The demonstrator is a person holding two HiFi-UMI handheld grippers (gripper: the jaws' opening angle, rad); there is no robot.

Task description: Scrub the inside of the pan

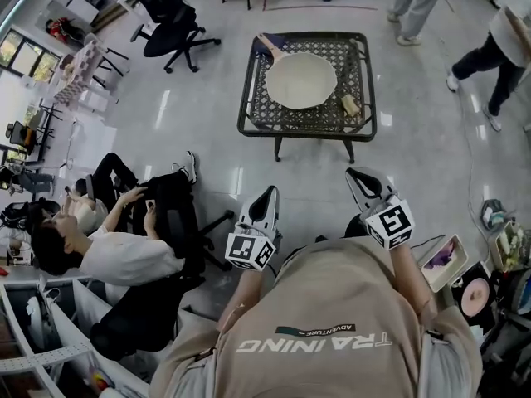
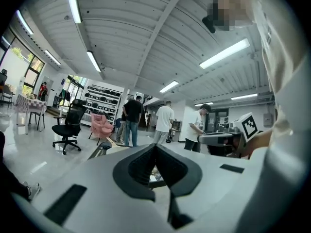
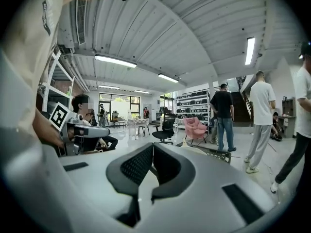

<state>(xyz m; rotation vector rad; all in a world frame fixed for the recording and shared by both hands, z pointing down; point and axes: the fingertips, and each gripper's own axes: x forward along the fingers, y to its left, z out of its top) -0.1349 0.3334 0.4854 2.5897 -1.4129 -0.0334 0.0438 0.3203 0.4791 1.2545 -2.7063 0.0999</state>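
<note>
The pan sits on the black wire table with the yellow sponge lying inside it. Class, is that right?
Not quite. The yellow sponge lies on the table beside the pan, not inside it. The head view shows this.

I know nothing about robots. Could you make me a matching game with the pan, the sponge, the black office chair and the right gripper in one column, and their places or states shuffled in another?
Things:
1. pan
2. sponge
3. office chair
4. right gripper

Places or states:
A. on the floor, left of the table
B. shut and empty, short of the table
C. in the middle of the table top
D. on the table, by the pan's right edge

Pairs: 1-C, 2-D, 3-A, 4-B.
</note>
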